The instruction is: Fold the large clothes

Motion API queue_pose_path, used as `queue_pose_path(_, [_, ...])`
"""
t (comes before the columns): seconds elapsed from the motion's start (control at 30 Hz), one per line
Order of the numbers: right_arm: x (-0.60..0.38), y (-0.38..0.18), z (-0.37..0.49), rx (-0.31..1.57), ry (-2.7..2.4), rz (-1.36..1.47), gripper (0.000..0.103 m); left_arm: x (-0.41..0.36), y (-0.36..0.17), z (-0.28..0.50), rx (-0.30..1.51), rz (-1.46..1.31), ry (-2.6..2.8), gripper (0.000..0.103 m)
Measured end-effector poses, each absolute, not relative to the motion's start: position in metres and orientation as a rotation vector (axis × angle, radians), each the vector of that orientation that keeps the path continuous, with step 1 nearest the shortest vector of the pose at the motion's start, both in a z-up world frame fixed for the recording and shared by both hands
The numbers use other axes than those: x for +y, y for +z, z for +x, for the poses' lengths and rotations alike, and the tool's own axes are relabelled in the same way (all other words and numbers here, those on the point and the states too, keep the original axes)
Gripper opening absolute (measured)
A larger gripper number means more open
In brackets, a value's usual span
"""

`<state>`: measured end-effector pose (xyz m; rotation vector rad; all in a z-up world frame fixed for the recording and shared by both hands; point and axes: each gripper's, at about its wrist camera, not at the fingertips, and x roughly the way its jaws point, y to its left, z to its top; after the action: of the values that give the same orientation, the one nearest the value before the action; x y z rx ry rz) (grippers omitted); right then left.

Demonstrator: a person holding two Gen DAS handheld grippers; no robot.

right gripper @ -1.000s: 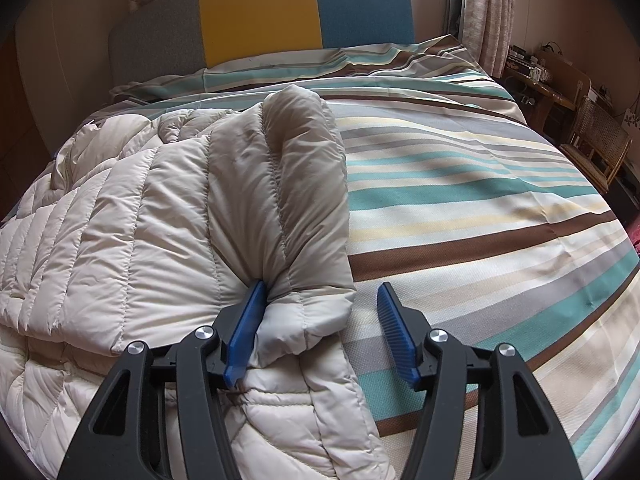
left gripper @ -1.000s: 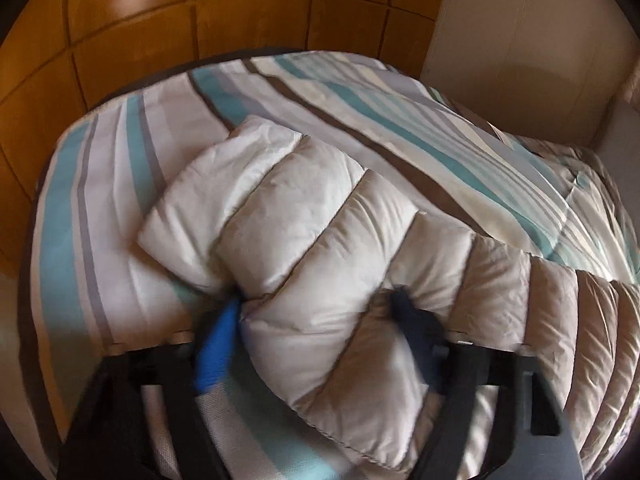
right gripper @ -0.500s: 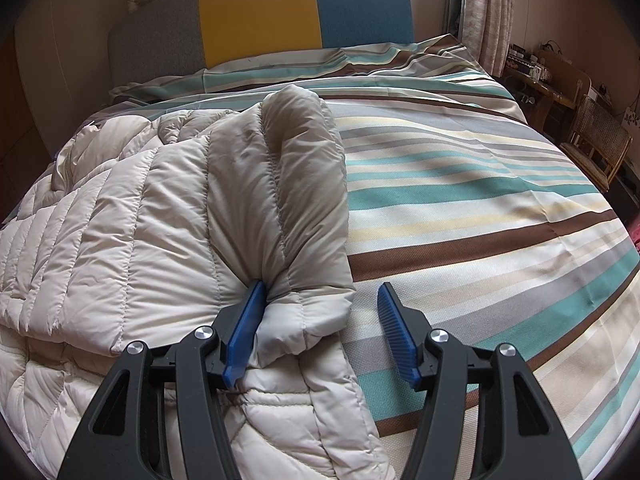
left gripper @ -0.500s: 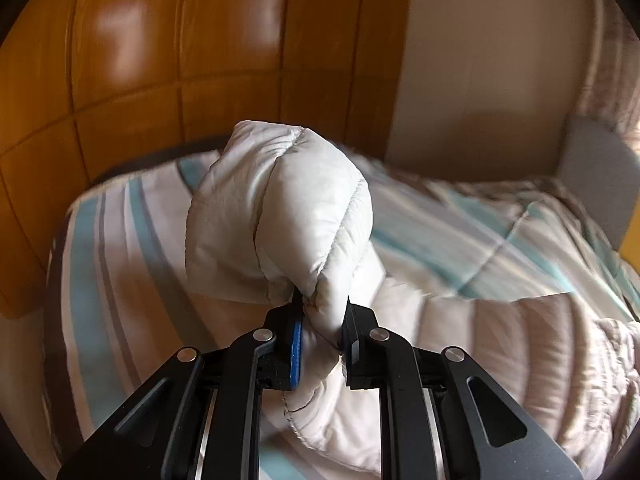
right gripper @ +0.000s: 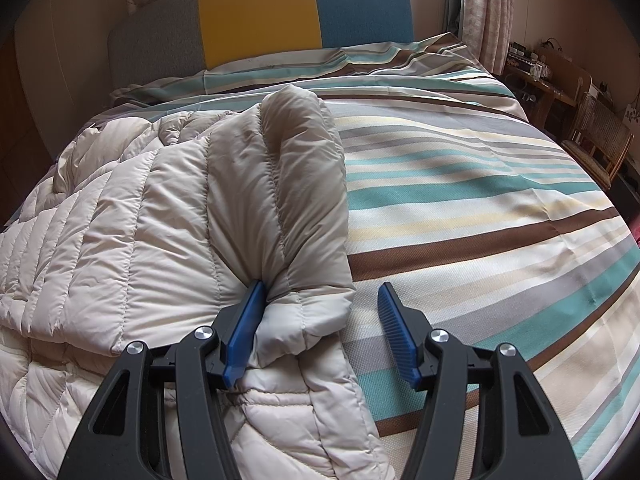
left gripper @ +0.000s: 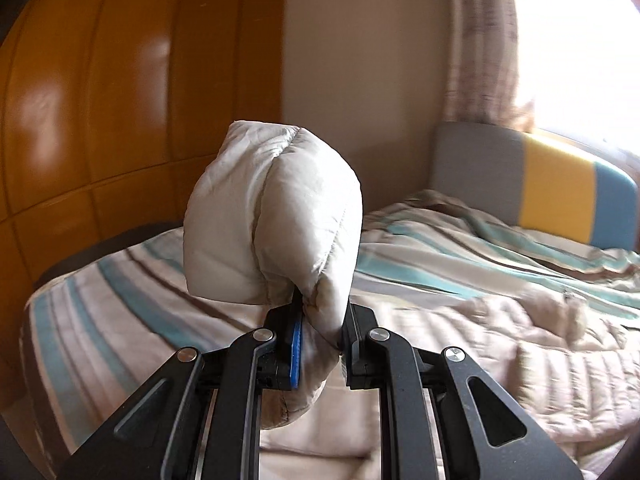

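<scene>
A large beige quilted down jacket (right gripper: pixel 120 216) lies spread over the left half of a striped bed. My left gripper (left gripper: pixel 320 320) is shut on the end of one sleeve (left gripper: pixel 272 216) and holds it lifted above the bed; the rest of the jacket (left gripper: pixel 560 360) lies below to the right. My right gripper (right gripper: pixel 320 300) is open, low over the bed. The other sleeve's cuff (right gripper: pixel 304 320) lies between its fingers, against the left blue pad (right gripper: pixel 246 324); the right pad (right gripper: pixel 396 336) stands apart from it.
The bed has a teal, brown and cream striped cover (right gripper: pixel 480 200) and a grey, yellow and blue headboard (right gripper: pixel 260 20). Wooden wall panels (left gripper: pixel 100 100) stand on the left. A curtained window (left gripper: pixel 560 40) is behind the headboard. A wooden chair (right gripper: pixel 600 140) and desk stand at the far right.
My left gripper closed on the sleeve end and lifted it off the bed, swinging right toward the headboard. My right gripper has not moved.
</scene>
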<state>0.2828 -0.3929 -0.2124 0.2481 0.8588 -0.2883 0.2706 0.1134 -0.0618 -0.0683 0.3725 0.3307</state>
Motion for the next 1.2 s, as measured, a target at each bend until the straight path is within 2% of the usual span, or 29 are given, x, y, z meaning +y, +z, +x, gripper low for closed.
queue_pose_path(0.3, [-0.392, -0.212, 0.283, 0.859, -0.293, 0.238, 0.059, 0.021, -0.069, 0.265, 0.403, 0.050, 0.107, 0.015])
queue_pose_path(0.67, [-0.392, -0.213, 0.283, 0.857, -0.290, 0.250, 0.059, -0.081, -0.106, 0.276, 0.609, 0.145, -0.143, 0.015])
queue_pose_path(0.97, [-0.393, -0.214, 0.283, 0.856, -0.287, 0.258, 0.059, -0.144, -0.129, 0.275, 0.699, 0.235, -0.250, 0.015])
queue_pose_path(1.03, [-0.393, -0.214, 0.283, 0.856, -0.286, 0.260, 0.059, -0.153, -0.135, 0.279, 0.724, 0.240, -0.275, 0.023])
queue_pose_path(1.07, [-0.393, -0.214, 0.283, 0.856, -0.286, 0.260, 0.059, -0.157, -0.136, 0.280, 0.737, 0.241, -0.291, 0.041])
queue_pose_path(1.1, [-0.393, -0.215, 0.283, 0.856, -0.286, 0.259, 0.059, -0.159, -0.138, 0.281, 0.752, 0.240, -0.318, 0.067])
queue_pose_path(1.17, [-0.393, -0.215, 0.283, 0.856, -0.286, 0.260, 0.059, -0.163, -0.136, 0.273, 0.742, 0.228, -0.381, 0.086])
queue_pose_path(1.2, [-0.393, -0.215, 0.283, 0.856, -0.286, 0.261, 0.059, -0.165, -0.133, 0.269, 0.720, 0.223, -0.400, 0.086])
